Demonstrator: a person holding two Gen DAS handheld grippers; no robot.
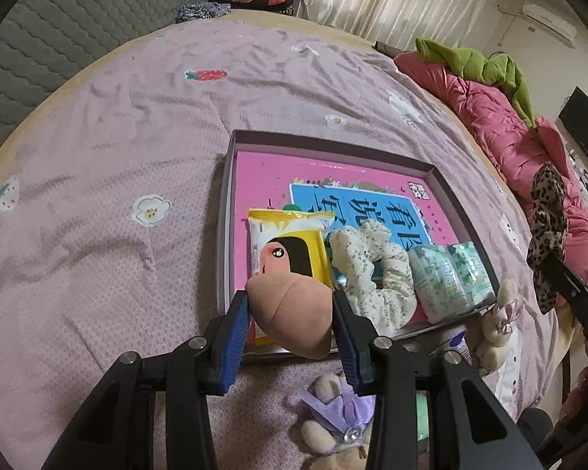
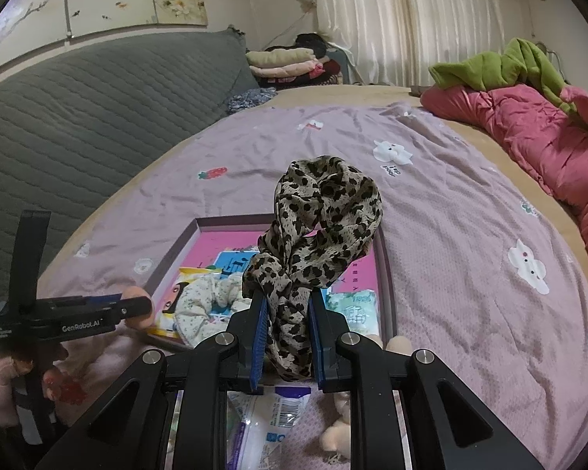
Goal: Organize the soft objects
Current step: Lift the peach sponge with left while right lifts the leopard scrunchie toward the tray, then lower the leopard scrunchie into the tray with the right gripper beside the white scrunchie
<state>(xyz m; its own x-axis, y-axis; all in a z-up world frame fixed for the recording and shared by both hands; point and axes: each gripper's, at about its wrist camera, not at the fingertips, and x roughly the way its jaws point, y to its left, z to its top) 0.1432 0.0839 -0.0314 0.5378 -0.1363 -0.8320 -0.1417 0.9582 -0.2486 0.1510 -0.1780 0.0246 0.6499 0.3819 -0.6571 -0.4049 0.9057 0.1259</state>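
My left gripper (image 1: 291, 301) is shut on a peach-coloured makeup sponge (image 1: 290, 315), held over the near edge of a shallow box (image 1: 231, 149) with a pink lining. Inside the box lie a yellow tissue pack (image 1: 286, 243), a floral scrunchie (image 1: 372, 270) and green-white tissue packs (image 1: 450, 278). My right gripper (image 2: 286, 305) is shut on a leopard-print scrunchie (image 2: 325, 219), raised above the box's (image 2: 192, 231) near right corner. That scrunchie (image 1: 547, 235) and the right gripper also show at the right edge of the left wrist view. The left gripper (image 2: 137, 307) appears at the left of the right wrist view.
The box rests on a lilac bedspread (image 1: 117, 156). A small plush bear in a purple dress (image 1: 337, 411) and another plush (image 1: 494, 329) lie near the box's front. A plastic packet (image 2: 270, 419) lies under my right gripper. A pink quilt (image 1: 501, 133) and green cloth (image 1: 486, 66) lie at the right.
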